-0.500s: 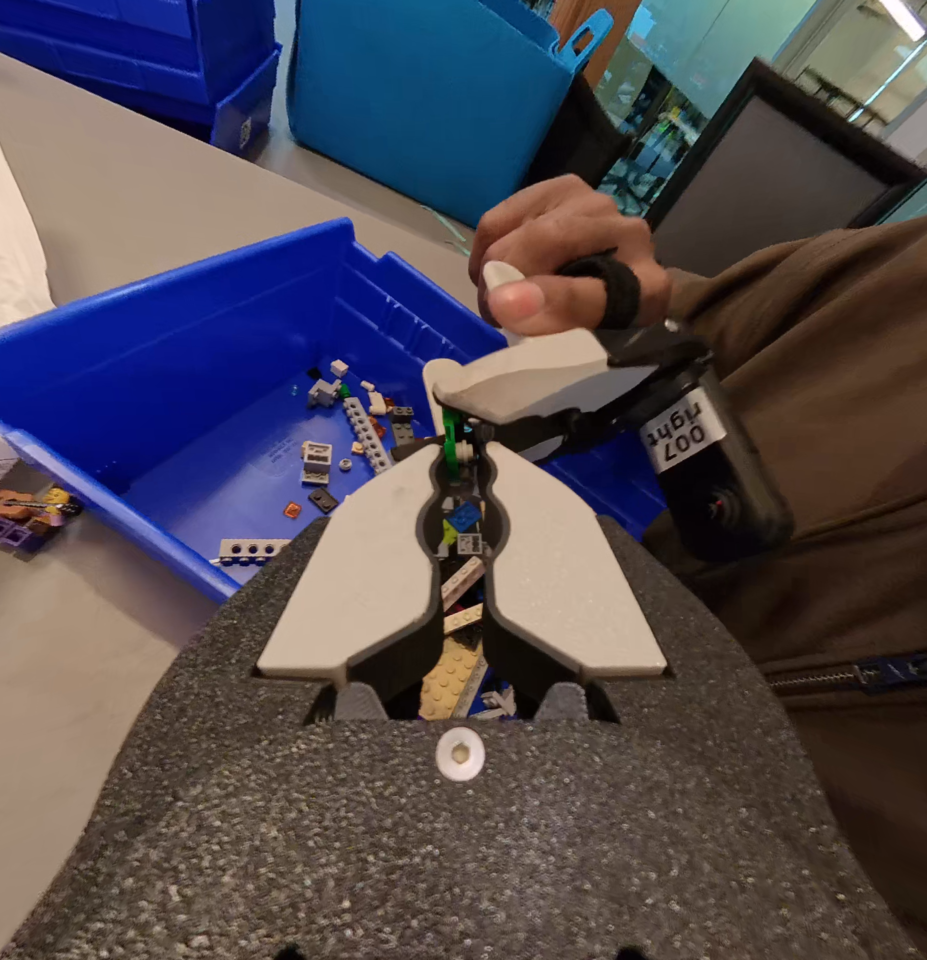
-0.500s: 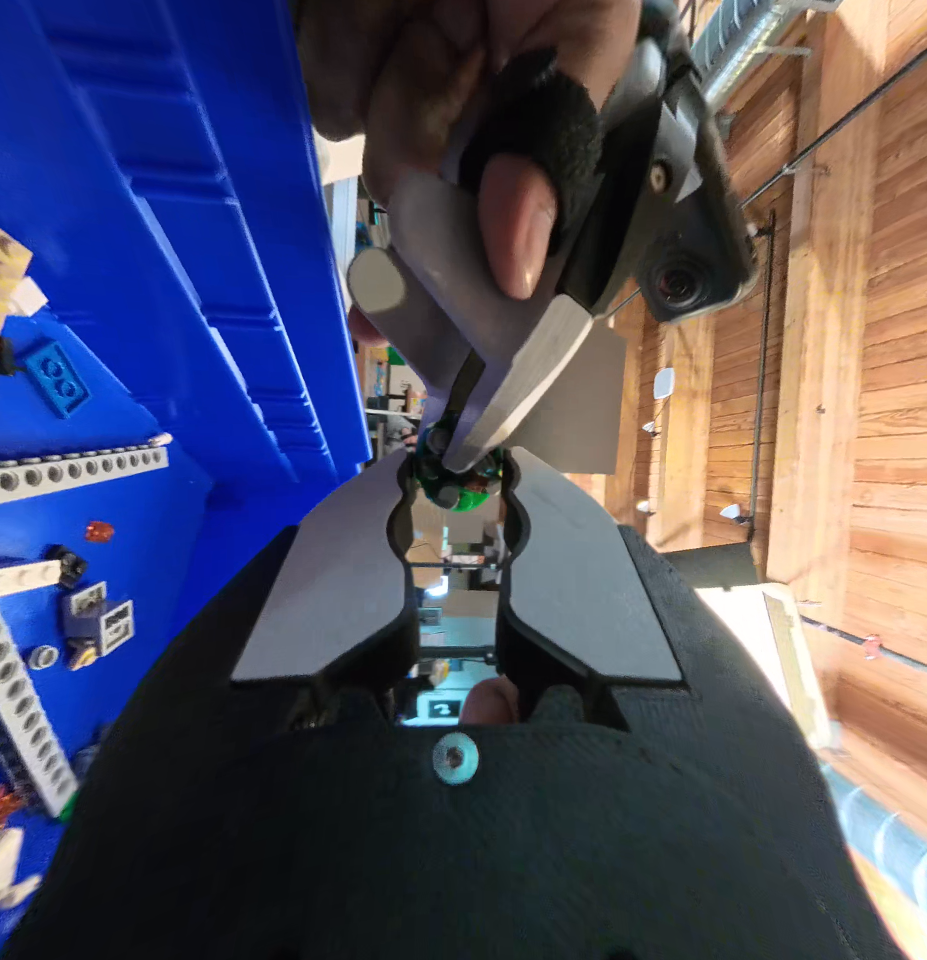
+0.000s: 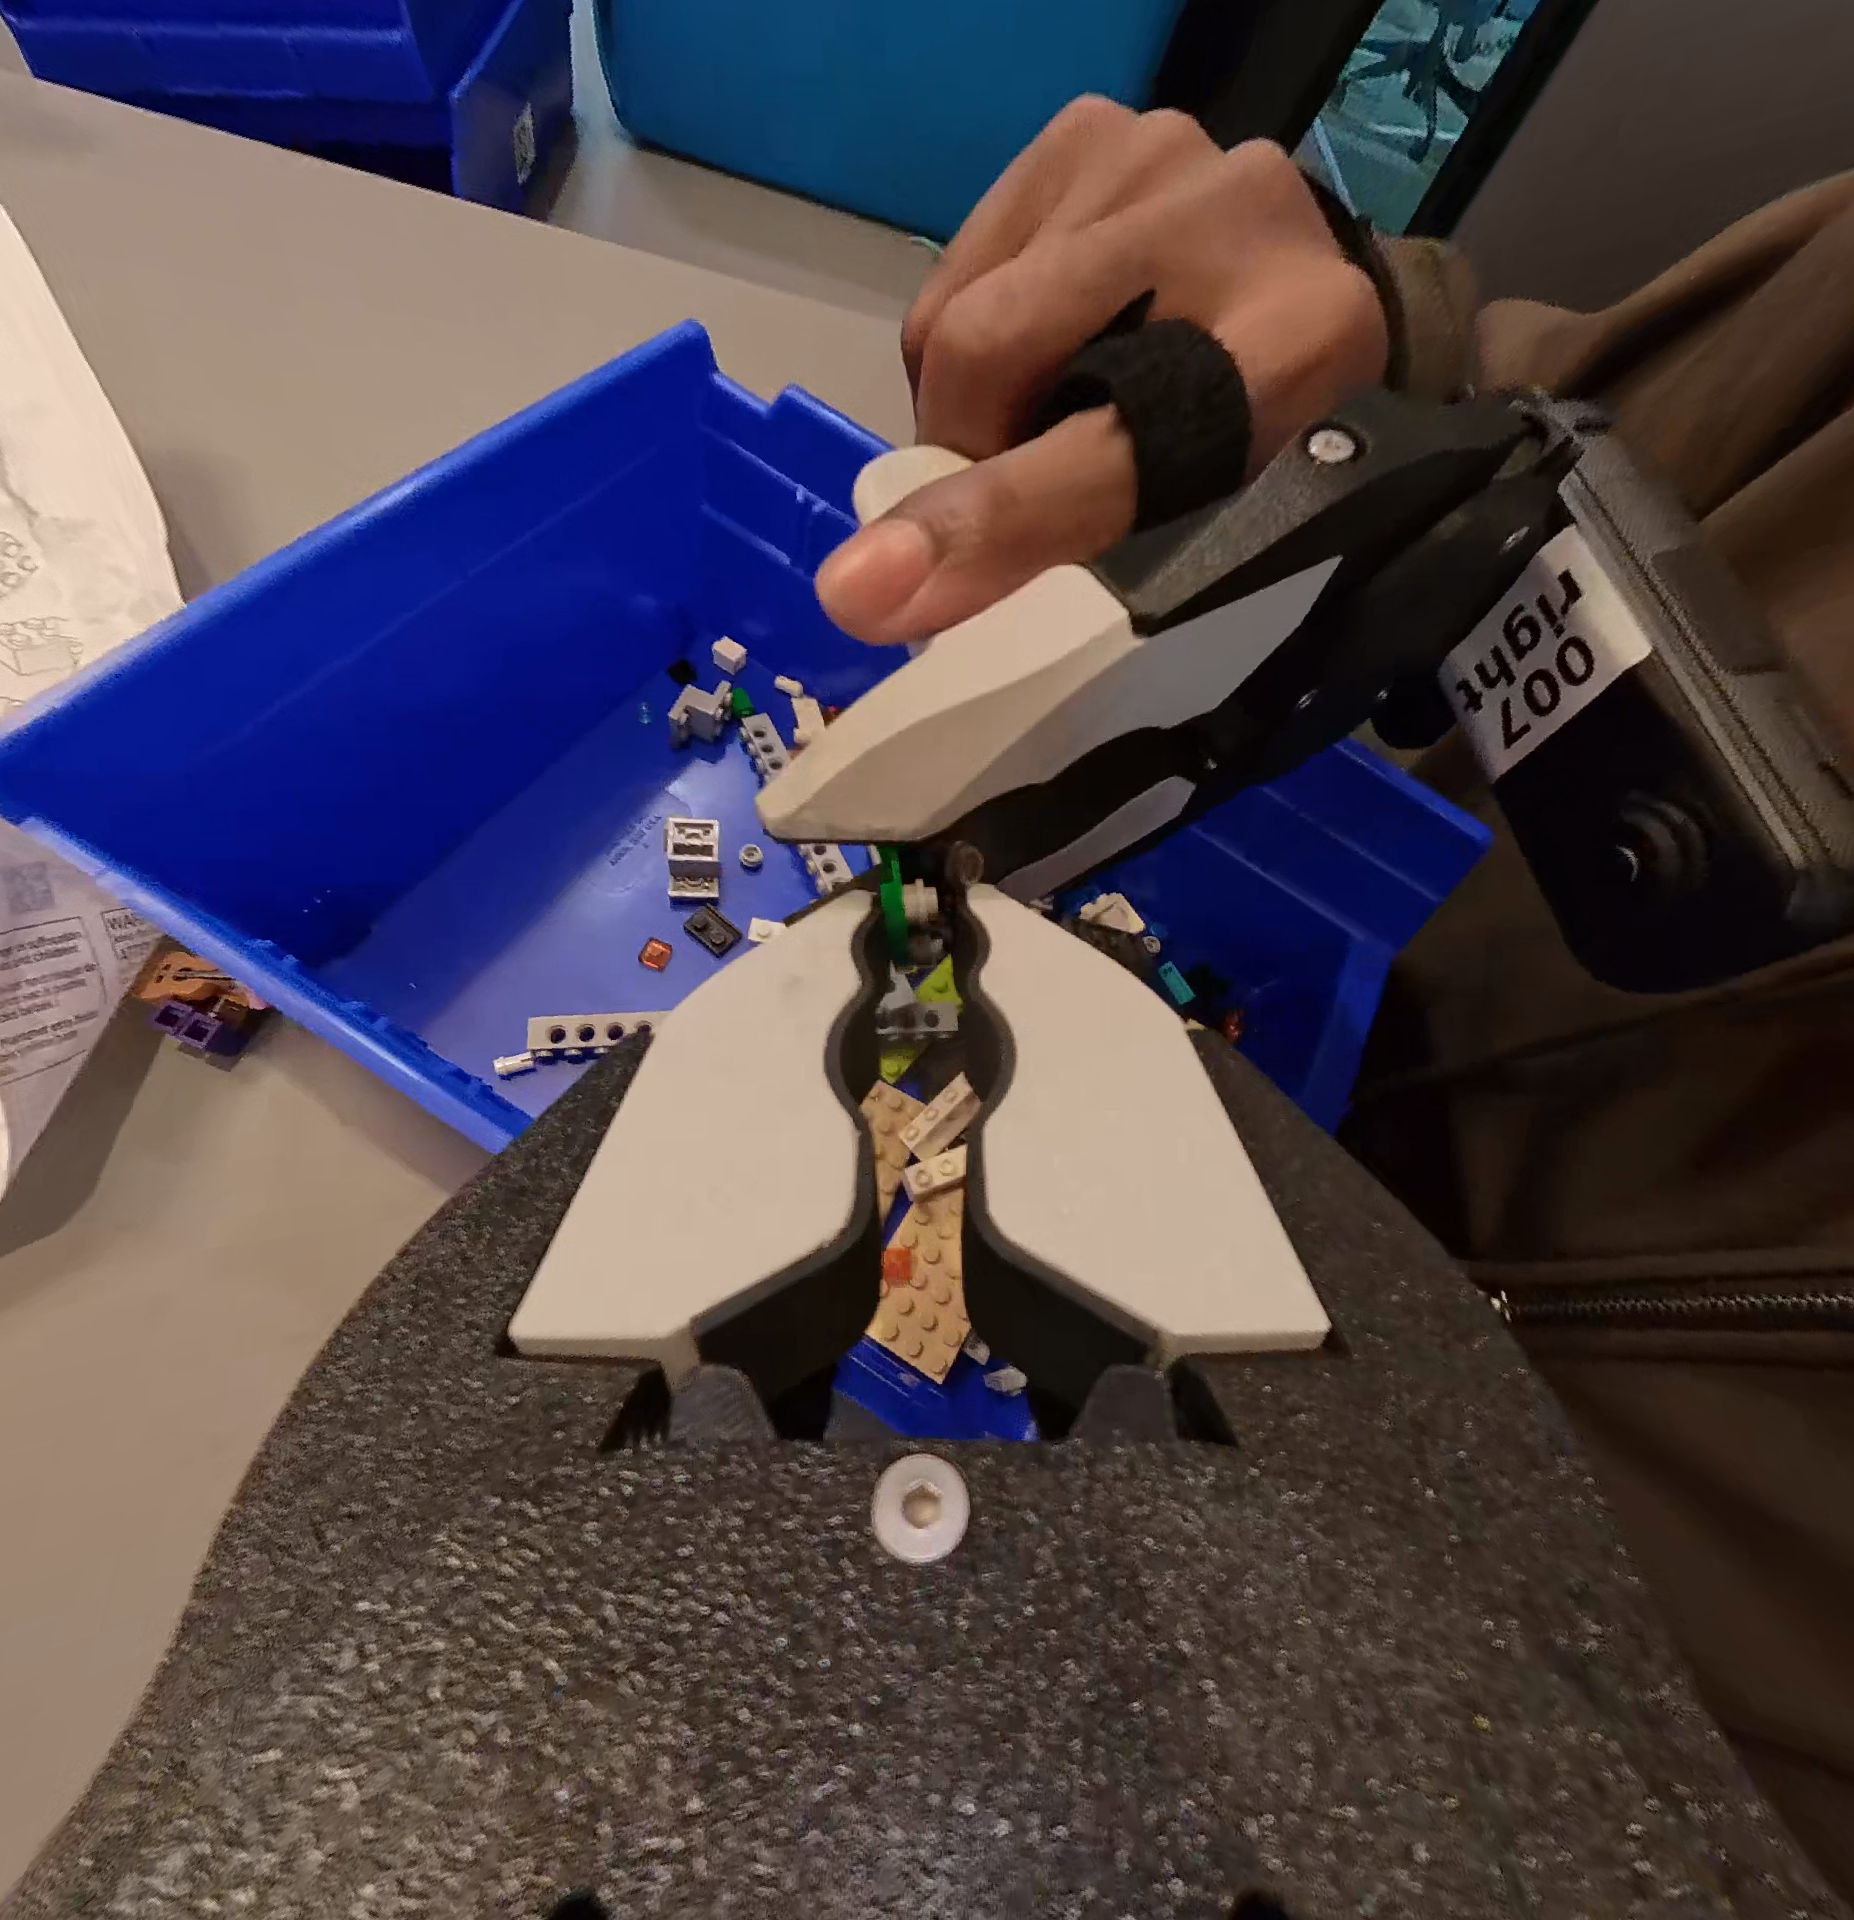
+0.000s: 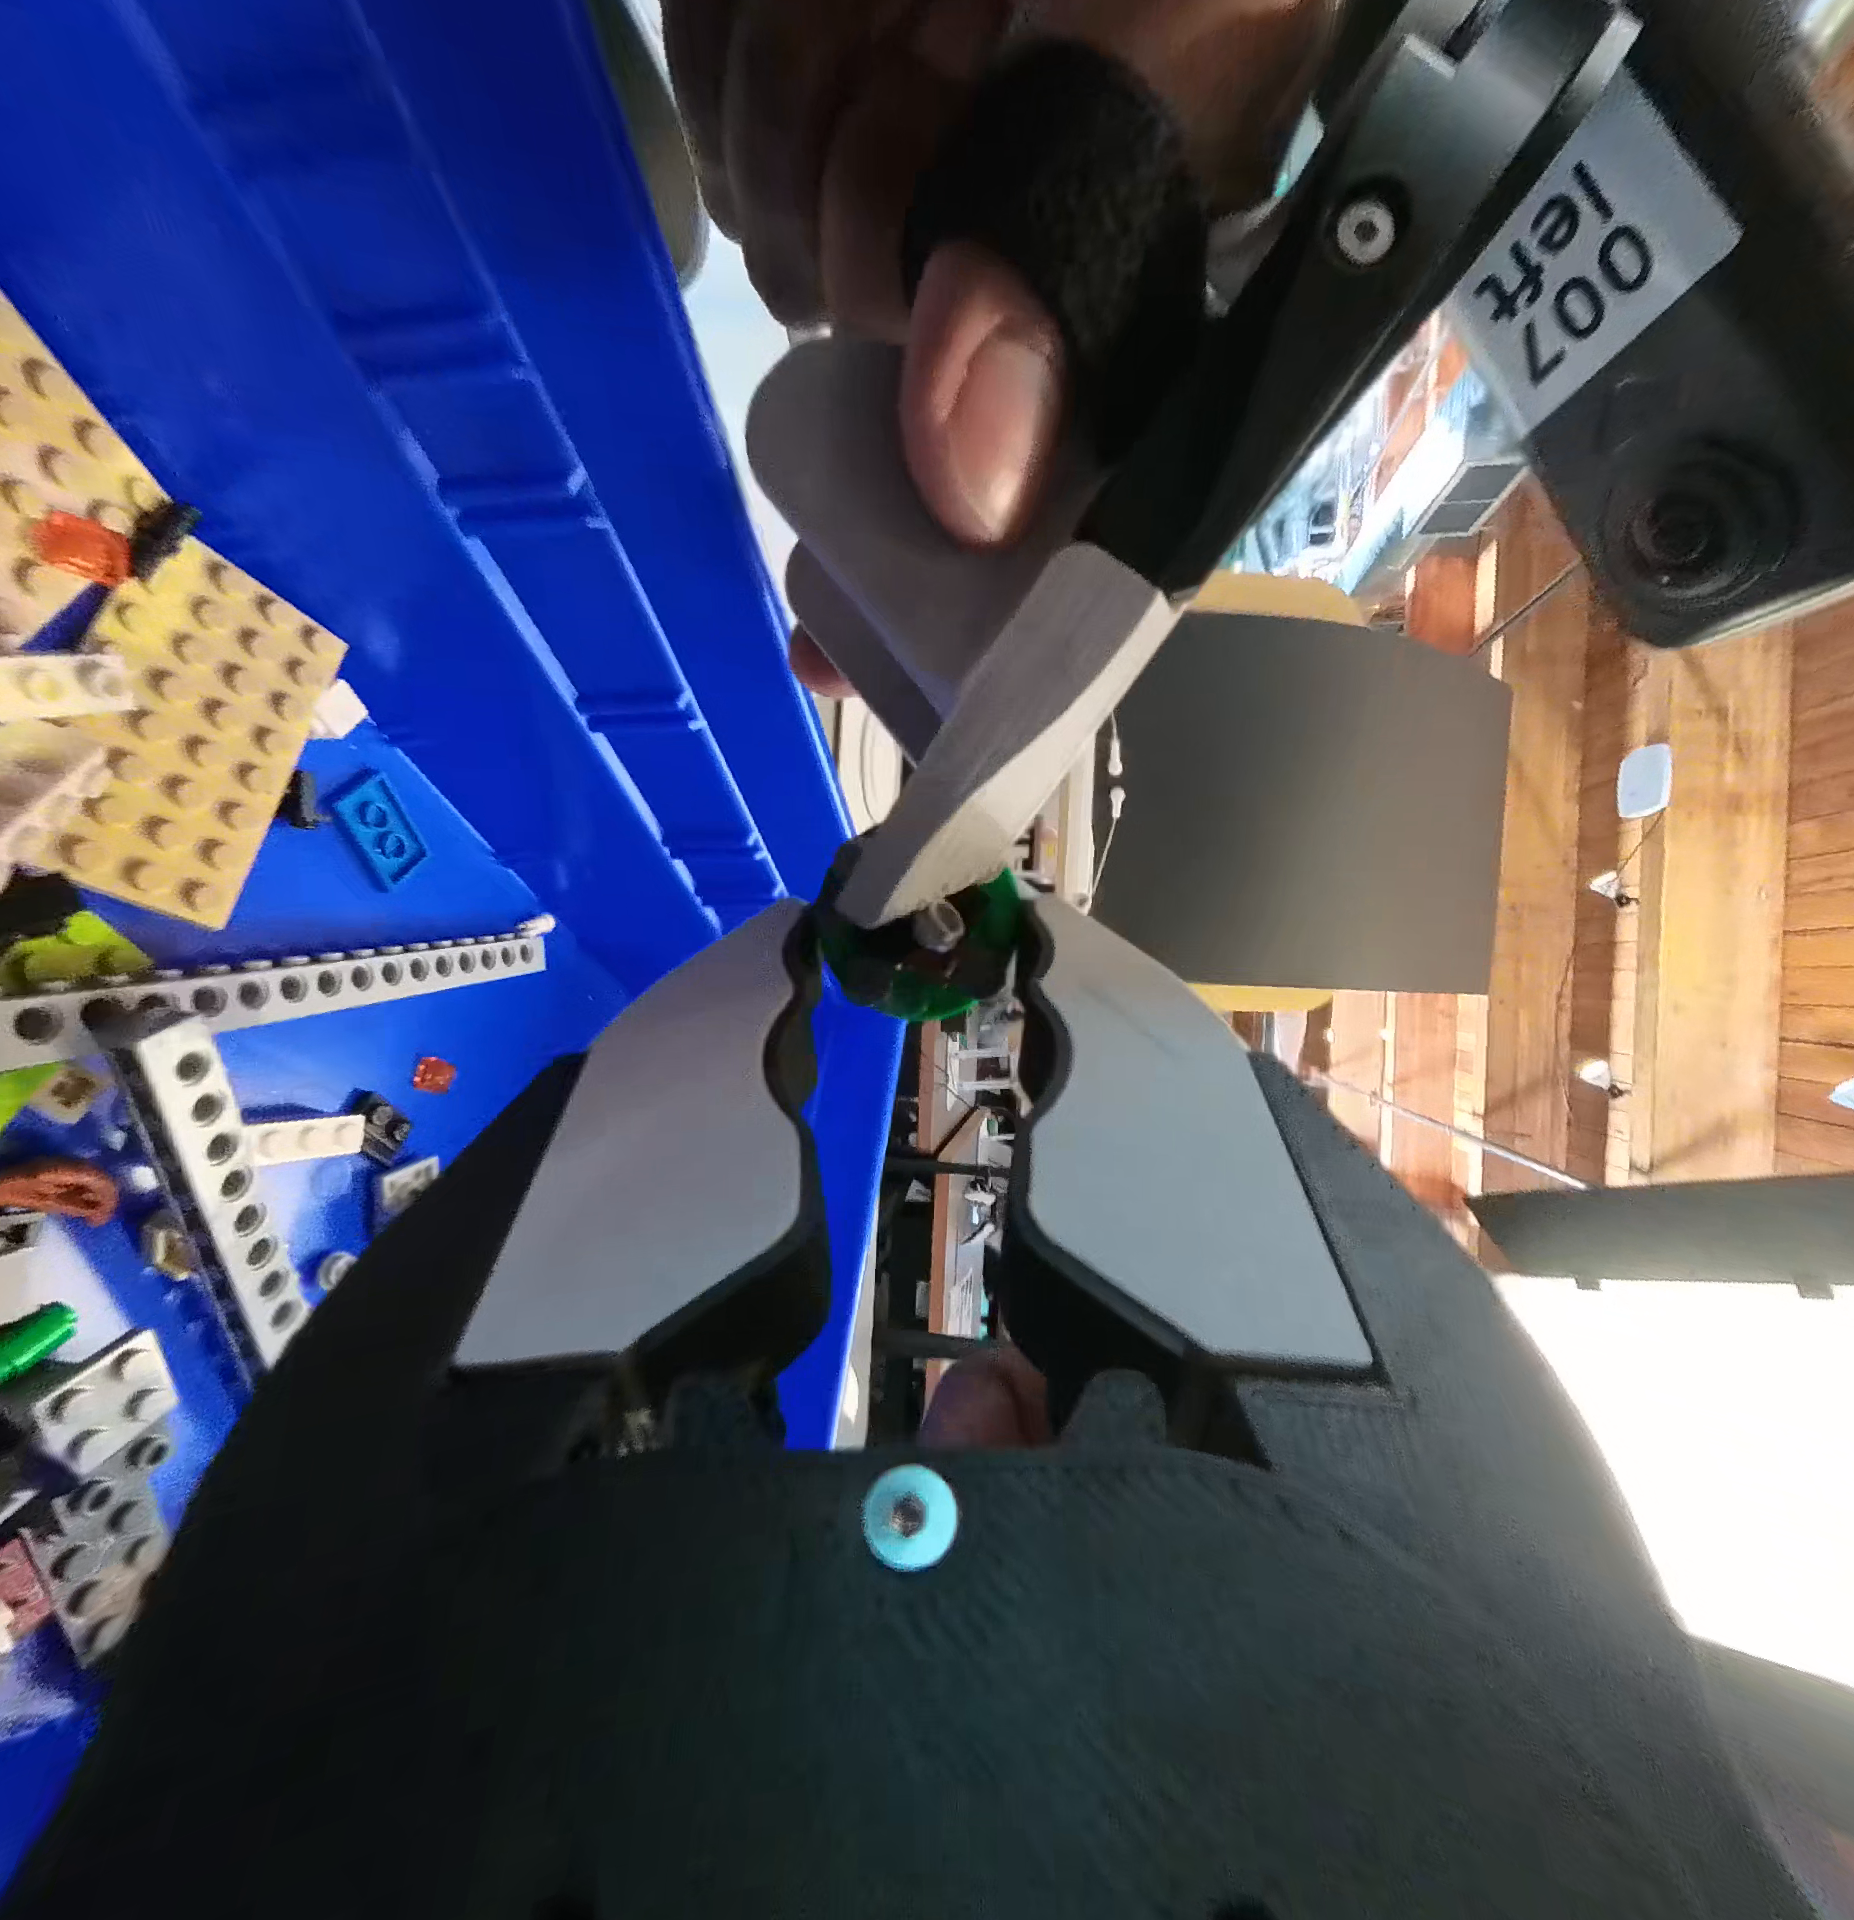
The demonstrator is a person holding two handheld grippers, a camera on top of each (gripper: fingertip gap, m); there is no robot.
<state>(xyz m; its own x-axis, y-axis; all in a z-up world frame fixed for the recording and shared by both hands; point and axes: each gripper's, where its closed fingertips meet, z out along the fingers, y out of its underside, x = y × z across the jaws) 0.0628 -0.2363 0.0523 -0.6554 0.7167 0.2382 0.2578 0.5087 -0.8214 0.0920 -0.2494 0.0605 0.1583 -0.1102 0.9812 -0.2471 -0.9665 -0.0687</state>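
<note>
Right gripper [image 4: 918,935] now has its jaws a little wider about the green disc [image 4: 923,992] than in the earlier frame, and the left wrist view has swung to take in more tabletop. Disc sits flat-on between the right jaws at their very tips, rim close to a pad on each side; whether the pads press, cannot tell. Left gripper [image 3: 918,914]: jaws narrow, closed across the disc's thickness, disc seen edge-on [image 3: 890,904] with a small grey peg and dark bits on its face. The two sets of jaws meet crosswise, tip to tip, with the disc between both. Judgement: the left hold is a thin pinch near the rim, so the disc could pivot; steady, square pressure and no twisting between the grippers would suit it. Just beyond and below the jaws is a blue bin [image 3: 383,727] of loose bricks, with a tan studded plate [image 4: 175,707] and a grey holed beam [image 4: 279,987] to the left of the right jaws. A hand [image 3: 1110,312] on the right gripper is above the left jaws. Farther left of the left jaws, printed paper sheets [image 3: 40,520] lie on the grey tabletop [image 3: 331,312]. Far beyond, more blue bins [image 3: 279,83].
</note>
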